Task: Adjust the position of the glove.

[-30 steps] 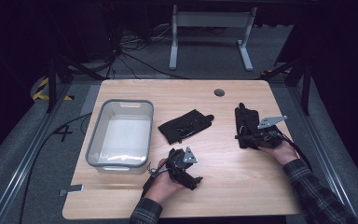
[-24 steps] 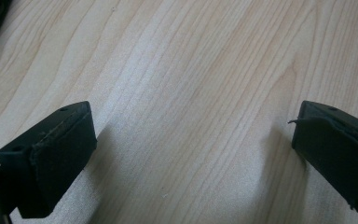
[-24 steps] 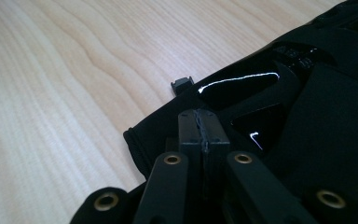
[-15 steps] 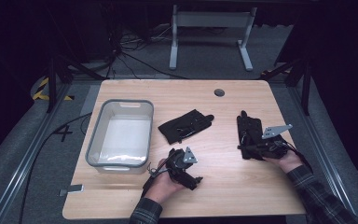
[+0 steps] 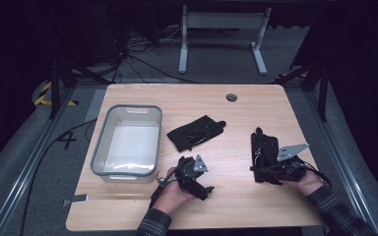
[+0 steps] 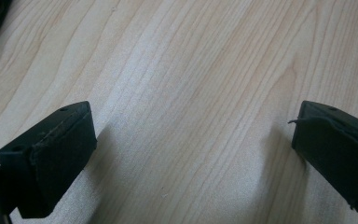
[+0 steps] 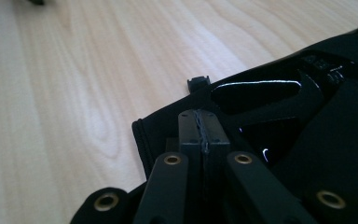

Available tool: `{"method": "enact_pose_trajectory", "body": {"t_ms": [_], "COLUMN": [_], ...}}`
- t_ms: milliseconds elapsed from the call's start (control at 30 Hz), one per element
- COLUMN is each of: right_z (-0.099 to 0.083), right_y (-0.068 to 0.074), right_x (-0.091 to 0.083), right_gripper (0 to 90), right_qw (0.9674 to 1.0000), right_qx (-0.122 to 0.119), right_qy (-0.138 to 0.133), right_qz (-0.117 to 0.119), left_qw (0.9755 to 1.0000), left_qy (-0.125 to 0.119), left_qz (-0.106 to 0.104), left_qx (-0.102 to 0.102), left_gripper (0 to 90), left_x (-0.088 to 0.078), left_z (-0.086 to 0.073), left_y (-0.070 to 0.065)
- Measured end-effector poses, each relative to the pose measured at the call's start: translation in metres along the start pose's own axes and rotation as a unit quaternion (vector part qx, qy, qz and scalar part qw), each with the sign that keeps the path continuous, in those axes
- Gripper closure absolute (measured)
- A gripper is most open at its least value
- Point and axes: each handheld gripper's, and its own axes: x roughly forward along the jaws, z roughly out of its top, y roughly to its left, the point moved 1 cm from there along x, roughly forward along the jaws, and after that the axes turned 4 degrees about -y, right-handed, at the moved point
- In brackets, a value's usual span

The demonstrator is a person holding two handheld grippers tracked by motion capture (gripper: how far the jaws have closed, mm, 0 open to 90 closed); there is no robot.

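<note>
A black glove (image 5: 264, 145) lies flat on the right side of the wooden table (image 5: 236, 206). My right gripper (image 5: 260, 170) is shut at this glove's near cuff end. In the right gripper view the jaws (image 7: 199, 126) stand pressed together over the glove (image 7: 345, 116), pinching its edge. A second black glove (image 5: 197, 132) lies crumpled at mid-table. My left gripper (image 5: 195, 176) rests low near the front edge. Its jaws (image 6: 193, 158) stand wide open over bare wood with nothing between them.
A clear plastic bin (image 5: 94, 157) with a grey rim stands at the left of the table. A round cable hole (image 5: 232, 97) sits near the far edge. The table's front edge is close behind both hands.
My right gripper has pulled back toward the front edge, and the right glove has slid along with it. The left gripper and the middle glove have stayed put.
</note>
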Motion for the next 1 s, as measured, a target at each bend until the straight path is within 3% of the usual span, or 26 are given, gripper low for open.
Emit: {"method": "enact_pose_trajectory", "body": {"t_ms": [233,300,633,800,1000], "right_z": [-0.003,-0.005,-0.013,-0.014,-0.009], "right_y": [0.016,0.027,0.058,0.061,0.053], "right_x": [-0.001,-0.002,-0.006,-0.008,-0.019], "right_gripper": [90.0,90.0,90.0,89.9,78.8], "right_qw": [0.9996,0.9991,0.9967,0.9963,0.9979], "right_qx": [-0.019,-0.029,-0.055,-0.058,-0.045], "right_qy": [0.009,0.013,0.022,0.023,-0.004], "right_qz": [0.018,0.029,0.056,0.059,0.047], "left_qw": [1.0000,1.0000,1.0000,1.0000,1.0000], "left_qy": [0.000,0.000,0.000,0.000,0.000], "left_qz": [0.000,0.000,0.000,0.000,0.000], "left_qx": [0.000,0.000,0.000,0.000,0.000], "left_gripper": [0.0,0.0,0.0,0.0,0.0], "left_x": [0.000,0.000,0.000,0.000,0.000], "left_z": [0.000,0.000,0.000,0.000,0.000], "left_y": [0.000,0.000,0.000,0.000,0.000]}}
